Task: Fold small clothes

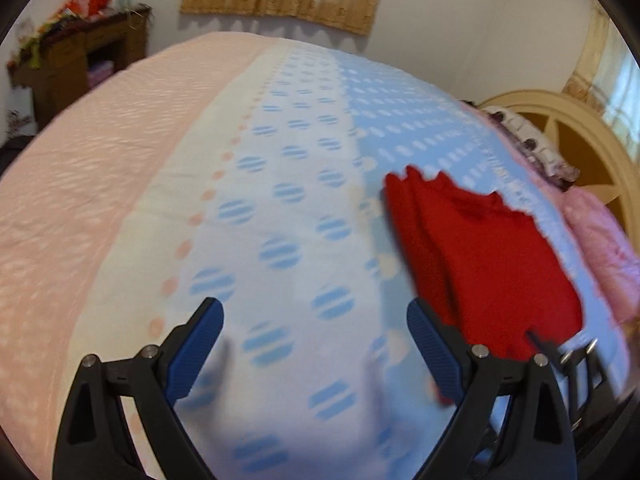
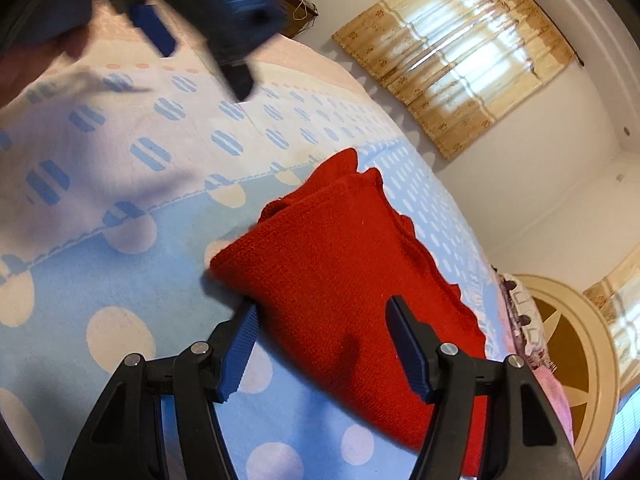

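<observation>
A small red knitted garment (image 2: 344, 276) lies folded on the blue and white dotted bedspread (image 2: 100, 264). My right gripper (image 2: 322, 316) is open just above its near end, one finger on each side, gripping nothing. My left gripper (image 1: 314, 318) is open and empty over the bedspread (image 1: 280, 208), to the left of the red garment (image 1: 480, 256). The left gripper also shows, blurred, at the top left of the right wrist view (image 2: 192, 12). Part of the right gripper (image 1: 572, 360) shows at the right edge of the left wrist view.
The bed has a pink sheet (image 1: 80, 168) on the left side and a pink pillow (image 1: 600, 248) by the cream headboard (image 1: 580, 136). A wooden cabinet (image 1: 76, 64) with clutter stands by the far wall. Curtained windows (image 2: 460, 52) are on the walls.
</observation>
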The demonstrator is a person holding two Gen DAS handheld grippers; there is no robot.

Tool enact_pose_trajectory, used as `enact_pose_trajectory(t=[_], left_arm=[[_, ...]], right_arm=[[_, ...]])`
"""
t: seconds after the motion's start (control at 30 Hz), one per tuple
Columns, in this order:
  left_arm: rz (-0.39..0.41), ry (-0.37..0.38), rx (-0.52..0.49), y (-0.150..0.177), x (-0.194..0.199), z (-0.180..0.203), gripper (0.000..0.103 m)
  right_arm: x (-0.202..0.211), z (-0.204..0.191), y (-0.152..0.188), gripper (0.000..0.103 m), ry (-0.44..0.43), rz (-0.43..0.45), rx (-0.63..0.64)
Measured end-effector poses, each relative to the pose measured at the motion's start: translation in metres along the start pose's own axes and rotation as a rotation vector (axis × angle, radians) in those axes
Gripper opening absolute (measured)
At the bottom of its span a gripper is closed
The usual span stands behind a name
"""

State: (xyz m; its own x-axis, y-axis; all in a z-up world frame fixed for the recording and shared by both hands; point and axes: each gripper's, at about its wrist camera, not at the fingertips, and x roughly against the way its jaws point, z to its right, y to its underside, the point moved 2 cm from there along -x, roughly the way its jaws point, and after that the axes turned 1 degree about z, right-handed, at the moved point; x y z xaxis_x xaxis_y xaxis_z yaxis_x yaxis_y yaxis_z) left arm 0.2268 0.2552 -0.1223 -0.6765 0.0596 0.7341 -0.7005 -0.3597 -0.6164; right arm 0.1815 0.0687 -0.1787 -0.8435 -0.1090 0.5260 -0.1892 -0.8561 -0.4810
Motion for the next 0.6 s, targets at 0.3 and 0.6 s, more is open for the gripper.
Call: enact_pose_trajectory(t=[0.3, 0.6], left_arm=[[-0.122, 0.159, 0.082, -0.028, -0.063, 0.033, 0.095], [-0.166, 0.209, 0.024, -0.048, -0.099, 0.068, 0.095]], right_arm=[[0.005, -0.013, 0.0, 0.048, 0.015, 0.027, 0.063], [0.008, -0.014, -0.003, 0.044, 0.014, 0.037, 0.086]])
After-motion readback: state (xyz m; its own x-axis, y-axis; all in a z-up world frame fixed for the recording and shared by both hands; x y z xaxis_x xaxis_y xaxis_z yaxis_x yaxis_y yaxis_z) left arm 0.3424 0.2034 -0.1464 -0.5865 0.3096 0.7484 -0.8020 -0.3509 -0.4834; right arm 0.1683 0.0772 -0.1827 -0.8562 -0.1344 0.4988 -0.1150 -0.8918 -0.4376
